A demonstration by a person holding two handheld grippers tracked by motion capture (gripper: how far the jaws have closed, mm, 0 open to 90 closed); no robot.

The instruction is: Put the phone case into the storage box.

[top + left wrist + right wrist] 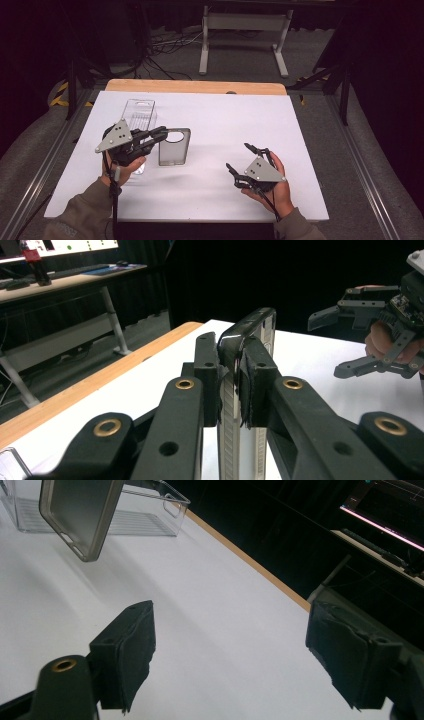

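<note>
A translucent grey phone case [175, 146] with a round camera cutout hangs over the white table [225, 115]; my left gripper [162, 134] is shut on its upper left edge. In the left gripper view the case [250, 327] stands edge-on, clamped between the two pads of my left gripper [231, 375]. My right gripper [239, 156] is open above the table's front right, holding nothing. In the right gripper view its jaws [230, 655] are wide apart over bare white surface, with the case [80, 510] farther off at the top left.
A clear plastic box [139, 114] lies on the table behind the left gripper, also seen as a clear plastic box [150, 515] beyond the case. A wooden strip [195, 86] runs along the table's far edge. A white metal stand [245, 30] and cables are on the floor behind.
</note>
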